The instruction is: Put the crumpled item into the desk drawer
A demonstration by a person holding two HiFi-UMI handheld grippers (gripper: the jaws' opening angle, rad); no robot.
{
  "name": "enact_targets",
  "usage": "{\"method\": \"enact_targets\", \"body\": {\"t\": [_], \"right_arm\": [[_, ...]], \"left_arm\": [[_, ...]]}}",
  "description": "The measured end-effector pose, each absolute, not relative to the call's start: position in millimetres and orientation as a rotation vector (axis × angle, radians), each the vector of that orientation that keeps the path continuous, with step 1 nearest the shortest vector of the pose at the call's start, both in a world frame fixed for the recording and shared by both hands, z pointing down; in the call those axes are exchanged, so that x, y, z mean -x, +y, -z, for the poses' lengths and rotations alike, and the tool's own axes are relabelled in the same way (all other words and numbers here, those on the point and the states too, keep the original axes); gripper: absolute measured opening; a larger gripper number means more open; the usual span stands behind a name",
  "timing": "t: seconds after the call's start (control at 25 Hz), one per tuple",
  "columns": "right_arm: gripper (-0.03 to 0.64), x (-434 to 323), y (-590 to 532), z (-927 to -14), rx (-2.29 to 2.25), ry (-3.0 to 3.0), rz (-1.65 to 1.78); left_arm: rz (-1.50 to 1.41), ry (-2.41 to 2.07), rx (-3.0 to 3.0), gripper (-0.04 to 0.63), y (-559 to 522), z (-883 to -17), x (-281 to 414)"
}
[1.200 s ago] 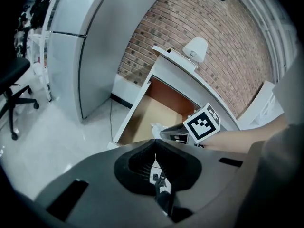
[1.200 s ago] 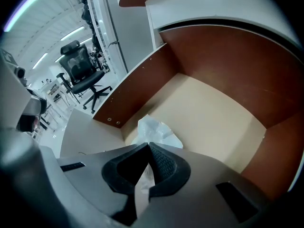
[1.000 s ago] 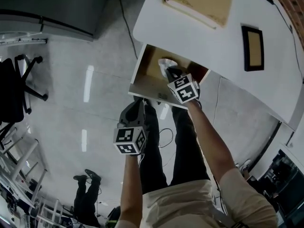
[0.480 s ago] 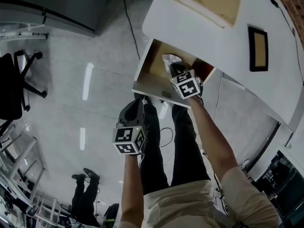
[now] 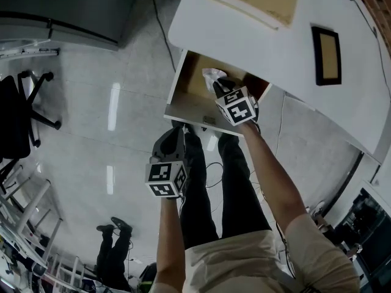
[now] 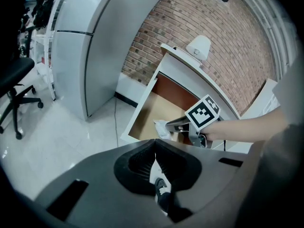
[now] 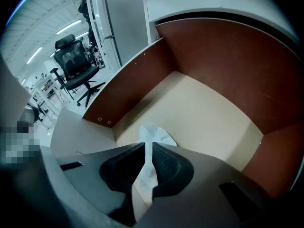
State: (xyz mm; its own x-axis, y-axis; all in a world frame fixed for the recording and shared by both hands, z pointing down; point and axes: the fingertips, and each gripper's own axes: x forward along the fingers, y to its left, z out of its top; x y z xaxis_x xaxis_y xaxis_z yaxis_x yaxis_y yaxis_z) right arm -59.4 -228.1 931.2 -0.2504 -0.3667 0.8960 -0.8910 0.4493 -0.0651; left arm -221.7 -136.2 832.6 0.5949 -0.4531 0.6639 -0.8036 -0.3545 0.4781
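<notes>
Our right gripper pinches the crumpled item just inside the open drawer. Our left gripper hangs pressed together, empty. Released here, the item may cling to the pads, or perhaps tumble over the front wall.

Left gripper: jaws pressed together, nothing between them.
Right gripper: held over the open drawer, crumpled paper at its tips.
Drawer: pulled out from under the white desk.
Behind: brick wall, grey cabinet, office chair at left.
</notes>
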Motion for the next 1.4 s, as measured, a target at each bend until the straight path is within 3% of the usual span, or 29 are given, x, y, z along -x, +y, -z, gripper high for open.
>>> {"method": "enact_targets", "body": {"t": [0.48, 0.72, 1.4], "right_arm": [[0.069, 58.3, -199.8, -876.8, -1.049, -1.921, -0.809], [0.069, 70.0, -161.5, -837.4, -0.884, -1.979, -0.652], [0.069, 41.9, -103.7, -721.8, -0.862, -2.087, -0.723]], "left_arm": [[-0.558, -1.107, -1.981, 0.017, -133.8, -809.5, 194.9], [-0.541, -1.174, -1.956, 0.017, -119.6, -784.6, 184.4], [-0.529, -1.338, -1.936, 0.017, -67.3, -657.3, 159.0]]}}
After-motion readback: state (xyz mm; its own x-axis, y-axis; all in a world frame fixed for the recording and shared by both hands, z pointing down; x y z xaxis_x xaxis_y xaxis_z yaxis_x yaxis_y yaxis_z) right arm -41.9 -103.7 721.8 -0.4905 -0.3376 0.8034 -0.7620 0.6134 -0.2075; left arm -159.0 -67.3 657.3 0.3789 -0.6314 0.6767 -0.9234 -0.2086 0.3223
